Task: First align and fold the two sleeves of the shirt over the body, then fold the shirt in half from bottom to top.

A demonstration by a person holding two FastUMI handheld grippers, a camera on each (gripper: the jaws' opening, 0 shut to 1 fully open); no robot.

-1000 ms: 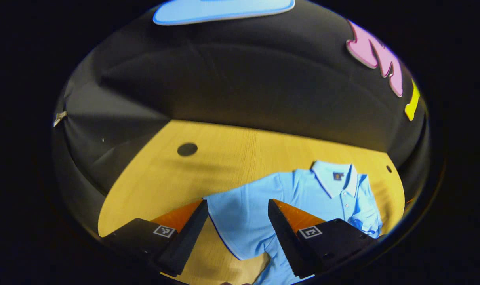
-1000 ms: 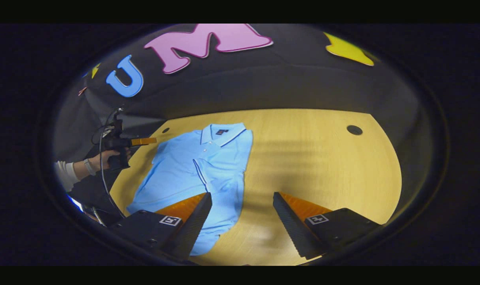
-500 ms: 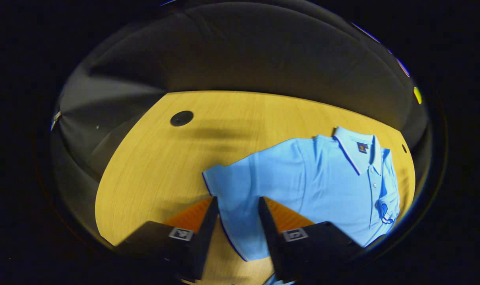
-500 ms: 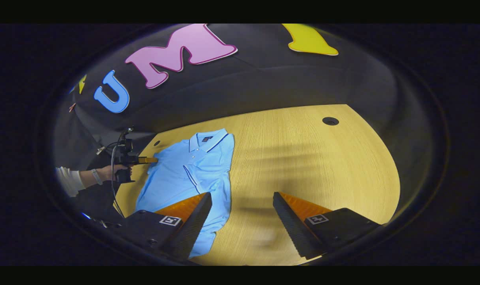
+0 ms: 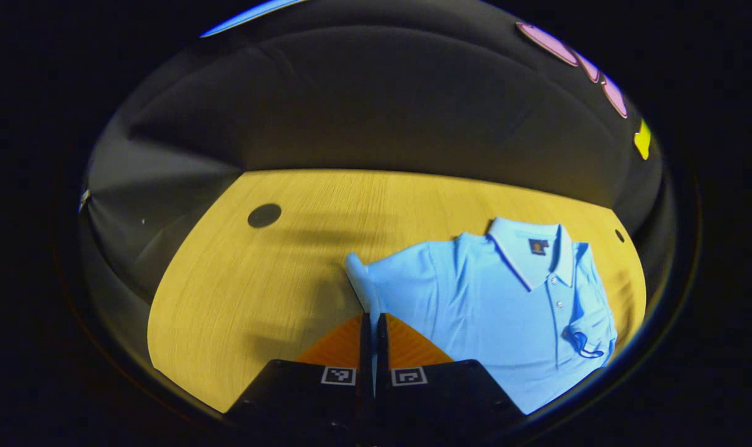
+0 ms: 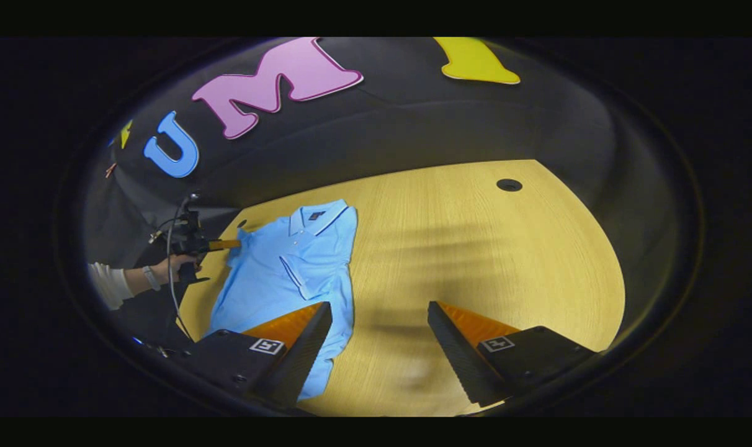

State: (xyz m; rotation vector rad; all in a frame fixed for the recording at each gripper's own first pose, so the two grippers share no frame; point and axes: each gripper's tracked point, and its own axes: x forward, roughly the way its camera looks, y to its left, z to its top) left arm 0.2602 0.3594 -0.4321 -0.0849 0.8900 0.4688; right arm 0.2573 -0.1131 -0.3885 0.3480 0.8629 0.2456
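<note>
My left gripper (image 5: 371,323) has its two fingers pressed together on the hem of the outstretched sleeve (image 5: 358,276) of the light blue short-sleeved polo shirt (image 5: 494,310), and the cloth stands up in a small peak just beyond the tips. My right gripper (image 6: 379,332) hangs with its fingers spread wide and nothing between them, above bare wood just beside the shirt's lower hem. The shirt lies front-up on the pale yellow wooden table (image 5: 252,292), its white-edged collar (image 5: 528,248) at the far end from me. Taking the collar as the mark, the pinched sleeve sits below it and off to one side, while the other sleeve (image 6: 298,277) already lies folded across the chest just below the collar. From the right gripper view, farther off, I see the hand (image 6: 171,268) with a white cuff holding my left gripper at the shirt's edge. I judge the knit to be light, soft and limp: it will drape and drag, not hold a shape, and it may slip from a shallow pinch. The hem edge is the sound place to grip, carried low across the body. Beyond the collar lies a dark round hole (image 5: 264,215) in the table.
</note>
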